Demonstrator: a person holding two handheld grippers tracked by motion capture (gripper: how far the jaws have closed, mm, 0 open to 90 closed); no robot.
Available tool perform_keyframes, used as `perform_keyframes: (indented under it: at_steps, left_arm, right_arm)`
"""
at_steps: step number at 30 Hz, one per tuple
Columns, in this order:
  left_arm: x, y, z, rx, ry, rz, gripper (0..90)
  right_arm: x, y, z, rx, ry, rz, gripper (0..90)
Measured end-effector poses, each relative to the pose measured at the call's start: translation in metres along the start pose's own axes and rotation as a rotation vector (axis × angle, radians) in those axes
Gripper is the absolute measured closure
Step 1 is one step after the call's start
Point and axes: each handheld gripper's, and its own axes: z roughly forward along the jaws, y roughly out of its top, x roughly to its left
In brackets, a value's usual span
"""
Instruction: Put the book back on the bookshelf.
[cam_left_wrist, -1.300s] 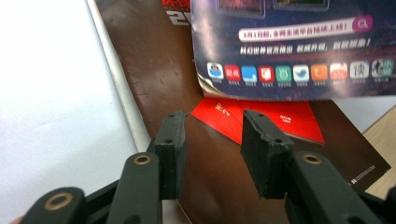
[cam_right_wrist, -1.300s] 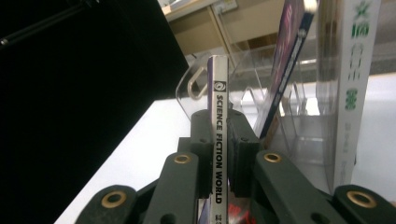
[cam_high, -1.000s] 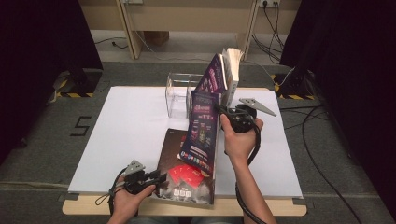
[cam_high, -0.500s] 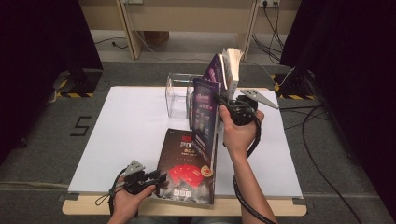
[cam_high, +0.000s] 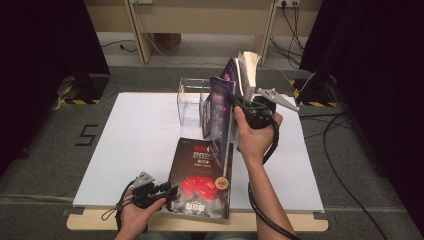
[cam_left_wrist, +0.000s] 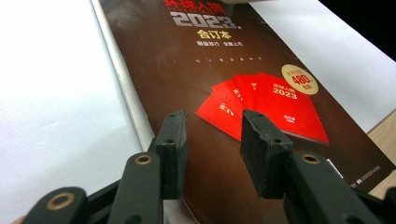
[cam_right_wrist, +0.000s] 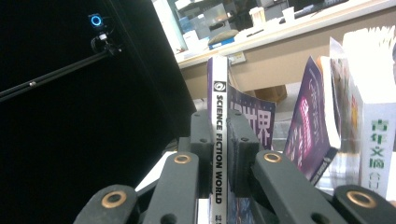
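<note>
A dark brown book (cam_high: 200, 175) with red booklets and "2023" on its cover lies flat at the table's near edge. My left gripper (cam_high: 170, 191) rests at its near left corner. Its jaws stand open (cam_left_wrist: 212, 123) just over the cover (cam_left_wrist: 224, 56), with nothing pinched between them. My right gripper (cam_high: 234, 102) is raised above the middle of the table, shut on a thin purple magazine (cam_high: 220, 107) held upright. In the right gripper view the pads (cam_right_wrist: 219, 126) clamp its white spine (cam_right_wrist: 218, 74), which reads "SCIENCE FICTION WORLD".
A clear plastic box (cam_high: 190, 102) stands at the back of the white table sheet (cam_high: 135, 135). More books (cam_high: 247, 70) stand upright behind the held magazine, among them a purple one (cam_right_wrist: 310, 126) and a thick white one (cam_right_wrist: 378, 107). Cables lie on the floor to the right.
My right gripper has lifted the purple magazine higher and a little farther back, off the flat dark book. The left gripper has stayed put.
</note>
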Motion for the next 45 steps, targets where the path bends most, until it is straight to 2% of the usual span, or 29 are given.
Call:
perform_keyframes:
  at_steps: [10,13,35,45]
  left_arm:
    - [0.000,0.000,0.000,-0.005,0.001,0.000,60.4]
    - [0.000,0.000,0.000,-0.003,0.001,0.003,60.5]
    - [0.001,0.001,-0.002,-0.011,-0.001,0.001,60.6]
    - [0.001,0.002,-0.002,-0.013,-0.002,-0.001,60.7]
  right_arm:
    - [0.006,0.012,0.002,-0.029,0.005,-0.012,83.3]
    - [0.007,0.015,0.003,-0.042,0.012,-0.001,83.4]
    - [0.014,0.032,0.017,-0.073,0.020,-0.005,83.3]
    - [0.014,0.040,0.026,-0.088,0.008,0.001,83.3]
